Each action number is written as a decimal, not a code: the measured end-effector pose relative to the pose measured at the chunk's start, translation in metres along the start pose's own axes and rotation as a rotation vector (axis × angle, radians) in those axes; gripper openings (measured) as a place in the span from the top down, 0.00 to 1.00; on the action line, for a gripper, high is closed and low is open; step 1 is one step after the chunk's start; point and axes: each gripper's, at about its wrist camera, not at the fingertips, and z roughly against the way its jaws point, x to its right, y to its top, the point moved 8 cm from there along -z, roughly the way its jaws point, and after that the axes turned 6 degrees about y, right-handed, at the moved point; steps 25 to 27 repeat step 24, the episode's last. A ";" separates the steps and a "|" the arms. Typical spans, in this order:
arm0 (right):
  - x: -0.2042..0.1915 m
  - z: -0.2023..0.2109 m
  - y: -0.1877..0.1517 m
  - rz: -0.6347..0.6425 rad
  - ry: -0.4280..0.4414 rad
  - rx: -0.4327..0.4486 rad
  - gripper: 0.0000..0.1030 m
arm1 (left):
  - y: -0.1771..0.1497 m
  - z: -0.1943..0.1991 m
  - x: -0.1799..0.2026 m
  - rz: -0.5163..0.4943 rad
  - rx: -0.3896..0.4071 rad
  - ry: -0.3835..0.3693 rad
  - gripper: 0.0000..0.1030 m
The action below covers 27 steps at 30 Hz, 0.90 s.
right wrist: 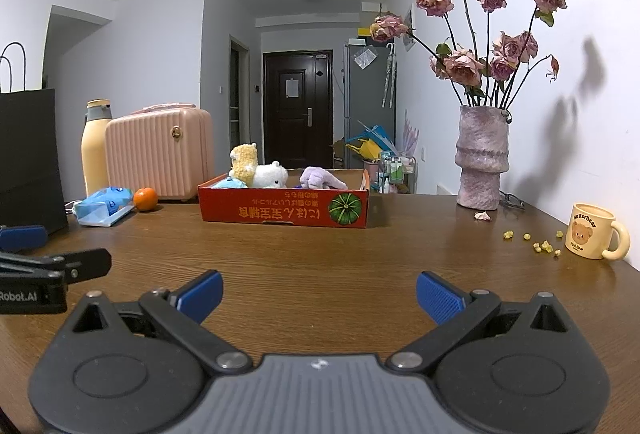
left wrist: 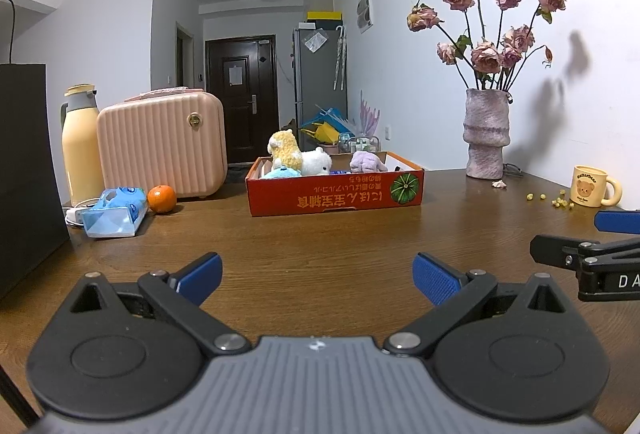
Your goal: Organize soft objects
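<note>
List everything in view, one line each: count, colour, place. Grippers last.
cardboard box: 1, red, table centre-back
plush toys: 4 (yellow, white, light blue, purple), inside the box
orange: 1, orange, left of the box
tissue pack: 1, light blue, left of the orange
suitcase: 1, pink, behind the orange
thermos: 1, pale yellow, left of the suitcase
paper bag: 1, black, far left
vase: 1, mauve, holds dried pink roses, back right
mug: 1, cream, bear print, far right
crumbs: several, yellow, beside the mug
table: 1, brown wood
left gripper: blue pads, open, empty
right gripper: blue pads, open, empty
</note>
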 end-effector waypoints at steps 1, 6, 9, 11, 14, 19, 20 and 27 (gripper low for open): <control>0.000 0.000 0.000 0.000 0.000 0.000 0.00 | 0.000 0.000 0.000 -0.001 0.000 -0.001 0.00; -0.002 0.000 0.001 0.004 0.001 0.002 0.00 | 0.001 0.001 0.000 -0.003 0.006 -0.001 0.00; -0.003 0.000 0.001 0.004 0.002 0.002 0.00 | 0.001 0.001 0.000 -0.003 0.006 -0.001 0.00; -0.003 0.000 0.001 0.004 0.001 0.002 0.00 | 0.000 0.000 0.000 -0.003 0.005 0.001 0.00; -0.003 0.000 0.001 0.004 0.001 -0.001 0.00 | 0.000 -0.001 -0.001 -0.005 0.003 0.005 0.00; -0.004 -0.002 -0.001 0.004 0.001 -0.007 0.00 | -0.002 -0.004 -0.003 -0.007 -0.002 0.019 0.00; -0.004 -0.002 -0.001 0.004 0.001 -0.007 0.00 | -0.003 -0.005 -0.003 -0.005 -0.005 0.018 0.00; -0.004 -0.003 -0.002 0.005 0.002 -0.011 0.00 | -0.005 -0.006 -0.004 -0.001 -0.013 0.015 0.00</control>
